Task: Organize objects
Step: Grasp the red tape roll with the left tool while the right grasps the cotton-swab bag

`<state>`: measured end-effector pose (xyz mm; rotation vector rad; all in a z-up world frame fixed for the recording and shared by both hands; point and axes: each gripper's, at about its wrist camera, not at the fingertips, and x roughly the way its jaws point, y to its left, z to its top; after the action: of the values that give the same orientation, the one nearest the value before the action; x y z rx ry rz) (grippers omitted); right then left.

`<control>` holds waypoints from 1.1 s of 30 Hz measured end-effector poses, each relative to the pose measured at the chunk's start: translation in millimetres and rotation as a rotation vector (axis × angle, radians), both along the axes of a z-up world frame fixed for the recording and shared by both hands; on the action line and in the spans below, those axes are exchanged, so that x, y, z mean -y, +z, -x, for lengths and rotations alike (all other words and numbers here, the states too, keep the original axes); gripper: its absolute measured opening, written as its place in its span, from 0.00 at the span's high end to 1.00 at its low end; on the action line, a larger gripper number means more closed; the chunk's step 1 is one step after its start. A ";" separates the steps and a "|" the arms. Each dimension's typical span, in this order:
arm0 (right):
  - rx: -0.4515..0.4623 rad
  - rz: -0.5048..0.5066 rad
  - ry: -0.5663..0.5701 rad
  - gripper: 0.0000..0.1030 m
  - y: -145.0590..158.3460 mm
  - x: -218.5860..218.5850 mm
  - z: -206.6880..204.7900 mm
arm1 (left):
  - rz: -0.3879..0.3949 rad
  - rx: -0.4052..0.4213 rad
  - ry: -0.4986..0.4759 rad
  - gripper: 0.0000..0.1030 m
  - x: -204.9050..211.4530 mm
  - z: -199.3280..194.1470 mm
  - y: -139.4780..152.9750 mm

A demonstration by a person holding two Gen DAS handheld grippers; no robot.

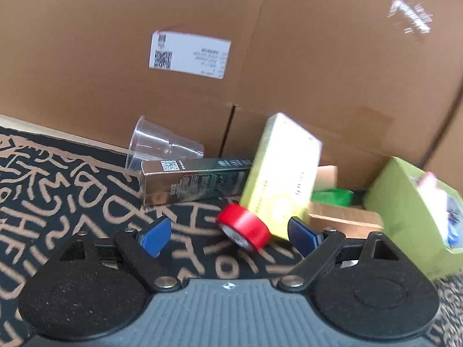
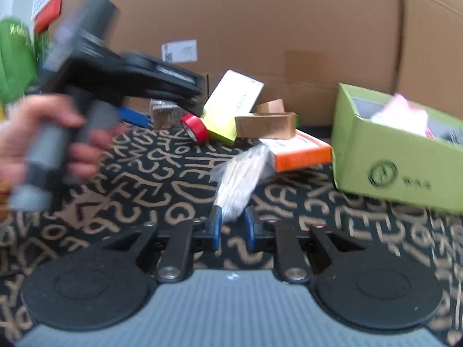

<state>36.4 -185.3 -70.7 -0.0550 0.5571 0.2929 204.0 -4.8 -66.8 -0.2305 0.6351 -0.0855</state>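
Note:
A red tape roll (image 1: 244, 226) lies on the patterned cloth between the tips of my open left gripper (image 1: 228, 231), nearer the right fingertip. Behind it lean a yellow-green box (image 1: 282, 173) and a silver carton (image 1: 191, 180). In the right wrist view my right gripper (image 2: 233, 224) is shut on a clear plastic packet of pale sticks (image 2: 240, 179). The left gripper (image 2: 136, 115) shows there too, held by a hand, near the red tape roll (image 2: 195, 127). A green open box (image 2: 399, 147) stands to the right.
A clear plastic cup (image 1: 162, 147) lies on its side behind the silver carton. A brown carton (image 2: 264, 125) and an orange-edged box (image 2: 301, 151) lie in the pile. A large cardboard wall (image 1: 260, 43) closes the back. The green box also shows in the left wrist view (image 1: 405, 211).

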 end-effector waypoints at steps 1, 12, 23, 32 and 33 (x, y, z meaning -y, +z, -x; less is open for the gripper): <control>-0.005 -0.002 0.003 0.83 1.2 2.3 3.4 | -0.011 -0.003 0.017 0.17 -0.4 -4.1 -2.6; -0.035 -0.027 0.015 0.40 -2.3 -6.4 -54.8 | 0.094 -0.088 -0.167 0.82 -33.8 42.9 -15.5; -0.257 -0.483 0.058 0.84 -14.6 61.4 5.1 | 0.274 -0.178 -0.449 0.82 -28.2 135.4 -19.9; -0.069 -0.104 0.000 0.38 2.0 49.7 52.2 | 0.014 0.002 -0.311 0.25 -17.7 169.4 -4.4; -0.063 -0.095 0.020 0.35 1.7 46.8 49.9 | -0.009 0.034 -0.337 0.24 -14.5 172.1 -0.2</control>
<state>-13.5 -232.1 -69.0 0.0411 0.6045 0.3411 31.9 9.7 -67.1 -0.1110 0.6361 -0.4097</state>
